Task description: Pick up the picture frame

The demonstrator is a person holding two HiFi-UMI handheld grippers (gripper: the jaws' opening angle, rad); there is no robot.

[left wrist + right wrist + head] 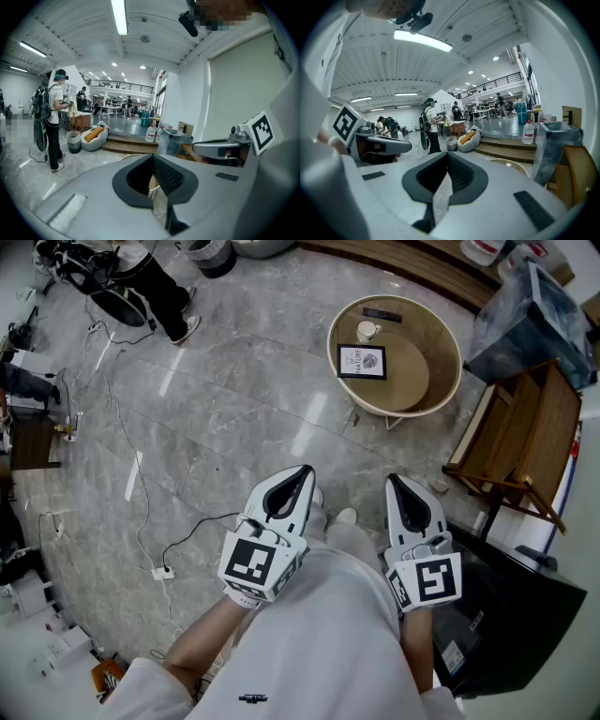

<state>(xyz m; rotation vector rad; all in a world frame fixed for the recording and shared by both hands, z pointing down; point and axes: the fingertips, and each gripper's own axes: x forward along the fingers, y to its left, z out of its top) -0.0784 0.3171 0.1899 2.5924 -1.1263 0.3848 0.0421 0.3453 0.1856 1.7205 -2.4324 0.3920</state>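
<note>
Head view alone shows the picture frame.

Ahead of you a round bench with a raised pale rim stands on the grey marble floor. On its tan top the picture frame lies flat toward the left side. A small white cup sits just beyond it, and a dark flat bar lies near the far rim. On the floor to your left, thin cables trail to a white power strip.
</note>
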